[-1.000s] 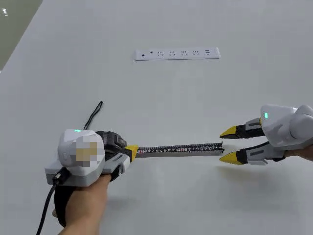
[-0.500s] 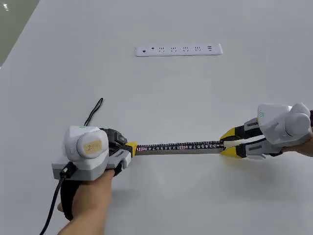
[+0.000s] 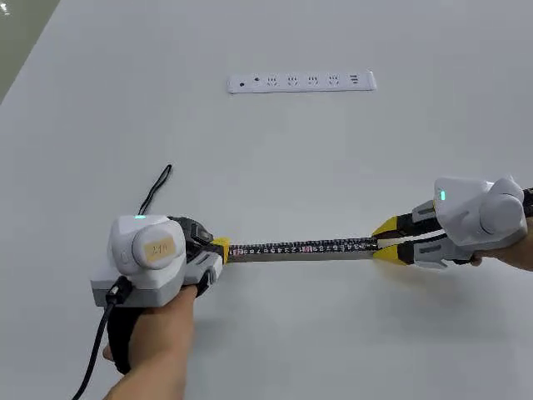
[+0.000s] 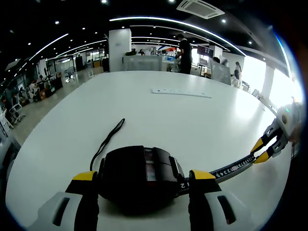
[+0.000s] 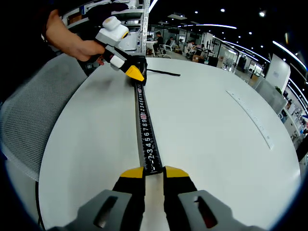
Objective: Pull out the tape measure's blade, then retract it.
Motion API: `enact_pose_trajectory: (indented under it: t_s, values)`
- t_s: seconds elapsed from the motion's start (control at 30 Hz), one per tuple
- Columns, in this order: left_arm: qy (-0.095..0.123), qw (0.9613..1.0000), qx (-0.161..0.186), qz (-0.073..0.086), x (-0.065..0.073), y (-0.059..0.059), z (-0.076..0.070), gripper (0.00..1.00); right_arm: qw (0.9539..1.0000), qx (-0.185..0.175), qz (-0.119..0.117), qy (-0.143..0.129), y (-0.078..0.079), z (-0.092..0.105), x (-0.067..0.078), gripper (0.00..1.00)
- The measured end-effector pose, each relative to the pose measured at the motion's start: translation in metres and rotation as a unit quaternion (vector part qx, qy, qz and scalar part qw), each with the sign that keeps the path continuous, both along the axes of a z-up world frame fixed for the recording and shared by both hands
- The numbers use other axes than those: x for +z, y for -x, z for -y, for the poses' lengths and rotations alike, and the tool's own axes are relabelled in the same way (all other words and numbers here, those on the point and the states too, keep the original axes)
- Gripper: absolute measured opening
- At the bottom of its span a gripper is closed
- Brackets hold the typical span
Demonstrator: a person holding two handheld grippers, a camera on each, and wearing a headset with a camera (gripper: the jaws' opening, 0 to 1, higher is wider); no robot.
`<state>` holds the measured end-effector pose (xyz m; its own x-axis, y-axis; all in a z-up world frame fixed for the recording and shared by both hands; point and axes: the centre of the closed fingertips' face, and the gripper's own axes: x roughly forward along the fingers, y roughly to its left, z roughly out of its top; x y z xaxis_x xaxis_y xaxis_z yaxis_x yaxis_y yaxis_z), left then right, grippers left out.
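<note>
The blade carries white figures on black. In the right gripper view, 2, 3, 4, 5, 6, 7, 8, 9 read clearly at the end farthest from the case. Next comes a red-boxed mark too small to make out, and the figures nearer the case blur. In the head view the scale is too fine to read. A pale sticker on the left gripper, just beside the case, bears illegible handwriting.
</note>
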<state>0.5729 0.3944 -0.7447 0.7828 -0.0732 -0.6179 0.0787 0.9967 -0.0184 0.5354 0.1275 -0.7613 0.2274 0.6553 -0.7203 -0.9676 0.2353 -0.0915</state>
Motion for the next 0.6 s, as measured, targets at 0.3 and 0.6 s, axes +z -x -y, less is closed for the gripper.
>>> enact_pose_trajectory:
  t_s: [0.3, 0.6]
  values:
    - [-0.001, 0.9999, 0.011, -0.006, -0.0015, 0.0000, -0.0036, 0.67, 1.0000, 0.000, 0.000, 0.002, 0.0005, 0.0003, 0.0000, 0.12]
    - [-0.011, 0.9988, -0.005, -0.048, -0.0039, 0.0016, -0.0039, 0.64, 1.0000, 0.001, 0.005, 0.008, -0.0010, 0.0019, -0.0015, 0.12]
